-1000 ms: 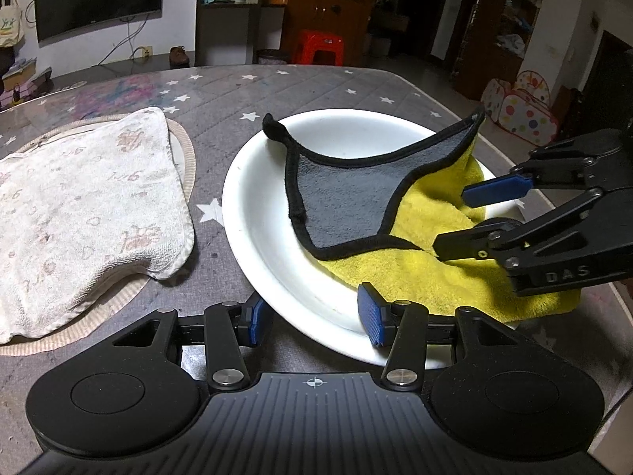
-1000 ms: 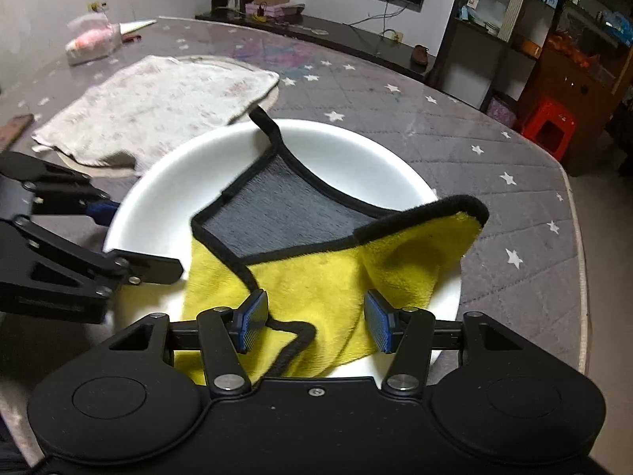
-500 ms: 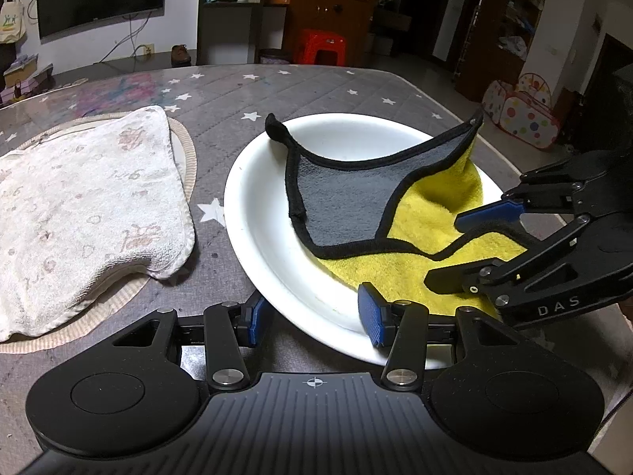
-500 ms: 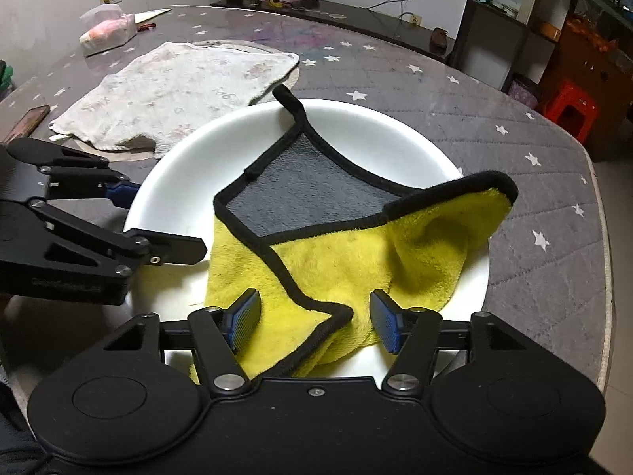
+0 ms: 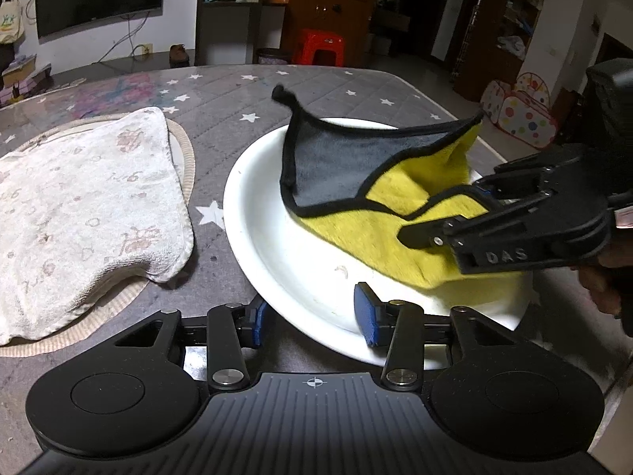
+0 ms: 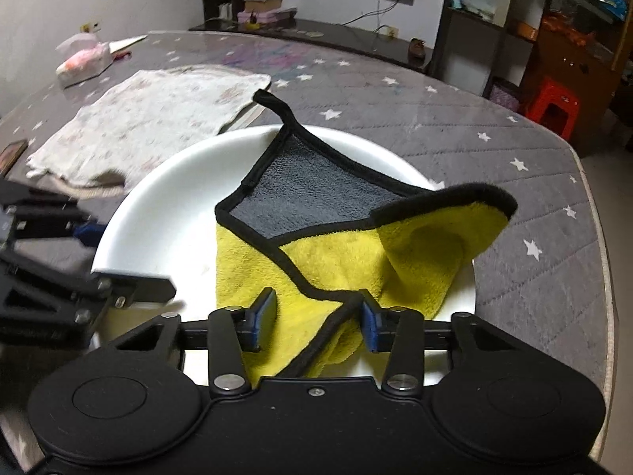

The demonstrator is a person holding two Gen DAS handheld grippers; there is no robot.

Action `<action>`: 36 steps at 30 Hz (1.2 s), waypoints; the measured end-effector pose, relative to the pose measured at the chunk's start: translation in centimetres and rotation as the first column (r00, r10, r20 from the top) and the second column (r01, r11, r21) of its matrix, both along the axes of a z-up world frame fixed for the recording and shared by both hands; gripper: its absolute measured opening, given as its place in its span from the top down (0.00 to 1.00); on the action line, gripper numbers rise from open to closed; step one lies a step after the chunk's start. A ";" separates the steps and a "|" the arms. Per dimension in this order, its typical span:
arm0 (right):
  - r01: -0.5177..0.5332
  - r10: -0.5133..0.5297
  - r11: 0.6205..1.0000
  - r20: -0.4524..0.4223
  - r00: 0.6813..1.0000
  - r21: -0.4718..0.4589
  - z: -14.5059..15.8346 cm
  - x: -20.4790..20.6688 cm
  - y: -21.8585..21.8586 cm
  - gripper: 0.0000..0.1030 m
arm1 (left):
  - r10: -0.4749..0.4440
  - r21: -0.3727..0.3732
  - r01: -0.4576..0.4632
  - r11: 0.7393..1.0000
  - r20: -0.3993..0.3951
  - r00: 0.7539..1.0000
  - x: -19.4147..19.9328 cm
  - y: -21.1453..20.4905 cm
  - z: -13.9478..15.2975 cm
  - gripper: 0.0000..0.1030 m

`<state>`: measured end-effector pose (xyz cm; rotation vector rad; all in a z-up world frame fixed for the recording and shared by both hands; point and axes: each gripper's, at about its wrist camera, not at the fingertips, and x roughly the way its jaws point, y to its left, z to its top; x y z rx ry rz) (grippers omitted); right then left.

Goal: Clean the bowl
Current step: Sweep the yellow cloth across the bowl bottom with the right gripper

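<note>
The bowl is wide, shallow and white, standing on the star-patterned grey surface; a few faint specks mark its bare inner wall. To the left of the bowl lies a pale printed towel, spread over a round beige-rimmed mat. Inside the bowl sits a cloth that is grey on one face and yellow on the other, edged in black; one black corner loop sticks up past the bowl's far rim.

At the bowl's near rim the left tongs straddle the edge, one blue pad outside and one inside. Their jaws are closing, but both pads stand clear of the rim. At the bowl's right side the right tongs are also closing with a yellow fold of the cloth between the pads; the right pad touches the black hem, while the left pad stands off it.

Compared with a second ago, the cloth's right part has been gathered and lifted, so more bare white shows at the bowl's near side, and both tongs are narrower.
</note>
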<state>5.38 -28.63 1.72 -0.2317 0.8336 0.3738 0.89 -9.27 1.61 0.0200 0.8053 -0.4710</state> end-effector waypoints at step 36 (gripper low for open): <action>-0.096 0.094 0.994 0.049 0.994 0.047 -0.2 1.6 2.8 0.67 | 0.018 -0.002 -0.018 1.000 -0.017 1.000 0.7 0.0 0.0 0.63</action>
